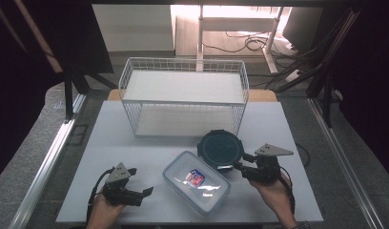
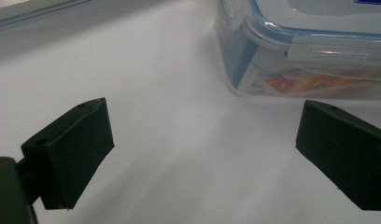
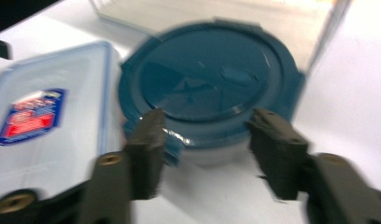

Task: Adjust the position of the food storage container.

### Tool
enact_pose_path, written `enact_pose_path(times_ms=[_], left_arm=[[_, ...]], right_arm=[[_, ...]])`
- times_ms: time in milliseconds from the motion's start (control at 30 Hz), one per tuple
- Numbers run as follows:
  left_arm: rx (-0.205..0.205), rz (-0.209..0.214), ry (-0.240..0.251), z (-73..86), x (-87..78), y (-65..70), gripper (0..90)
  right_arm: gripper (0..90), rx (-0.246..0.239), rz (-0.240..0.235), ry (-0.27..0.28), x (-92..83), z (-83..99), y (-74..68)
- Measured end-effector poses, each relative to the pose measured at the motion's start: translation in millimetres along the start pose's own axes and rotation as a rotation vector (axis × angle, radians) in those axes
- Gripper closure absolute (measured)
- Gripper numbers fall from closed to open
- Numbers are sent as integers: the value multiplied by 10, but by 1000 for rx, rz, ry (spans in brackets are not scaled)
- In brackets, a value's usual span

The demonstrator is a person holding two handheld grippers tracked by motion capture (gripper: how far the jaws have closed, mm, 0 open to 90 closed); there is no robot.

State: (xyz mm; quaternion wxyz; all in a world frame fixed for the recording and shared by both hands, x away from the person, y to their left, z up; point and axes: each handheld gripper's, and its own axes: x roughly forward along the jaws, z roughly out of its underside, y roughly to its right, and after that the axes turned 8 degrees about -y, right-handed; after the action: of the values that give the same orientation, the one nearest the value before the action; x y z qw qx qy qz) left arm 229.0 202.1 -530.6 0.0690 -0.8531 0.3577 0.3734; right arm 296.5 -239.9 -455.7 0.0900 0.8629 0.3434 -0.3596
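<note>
A round container with a dark blue lid [image 1: 220, 147] [image 3: 202, 84] sits right of centre, against the far corner of a clear rectangular box [image 1: 196, 183] [image 3: 44, 121]. That box has a blue-sealed lid and a red and blue label. My right gripper [image 1: 240, 162] [image 3: 207, 149] reaches in from the right, and its jaws clasp the near side of the round container at the lid's rim. My left gripper [image 1: 141, 181] [image 2: 202, 154] rests open at the front left. Nothing is between its jaws, and the clear box [image 2: 300, 51] lies just ahead of it to the right.
A white wire basket [image 1: 183, 95] stands at the back of the white table [image 1: 135, 152], its open side facing forward. Bare tabletop lies left of the clear box. Cables and desk legs are on the floor beyond the table.
</note>
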Motion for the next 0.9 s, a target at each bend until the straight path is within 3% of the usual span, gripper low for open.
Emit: enact_pose_path(times_ms=[133, 267, 433, 600, 800, 833, 900], left_arm=[[4, 4, -7, -1, 18, 9, 38], [2, 4, -10, 3, 25, 6, 38], [-4, 12, -12, 9, 29, -5, 38], [0, 20, -19, 11, 38, -3, 38], [2, 19, -25, 13, 47, 1, 39], [3, 19, -25, 13, 47, 3, 41], [6, 18, -27, 13, 48, 6, 41]], right_arm=[[742, -54, -44, -17, 39, -113, -57], [870, -78, -68, -56, 195, -225, -119], [893, -110, -66, -85, 416, -380, -226], [891, -127, -103, -107, 702, -606, -340], [892, -176, -127, -123, 882, -735, -467], [893, -205, -126, -151, 966, -777, -533], [893, -216, -124, -170, 1035, -801, -570]])
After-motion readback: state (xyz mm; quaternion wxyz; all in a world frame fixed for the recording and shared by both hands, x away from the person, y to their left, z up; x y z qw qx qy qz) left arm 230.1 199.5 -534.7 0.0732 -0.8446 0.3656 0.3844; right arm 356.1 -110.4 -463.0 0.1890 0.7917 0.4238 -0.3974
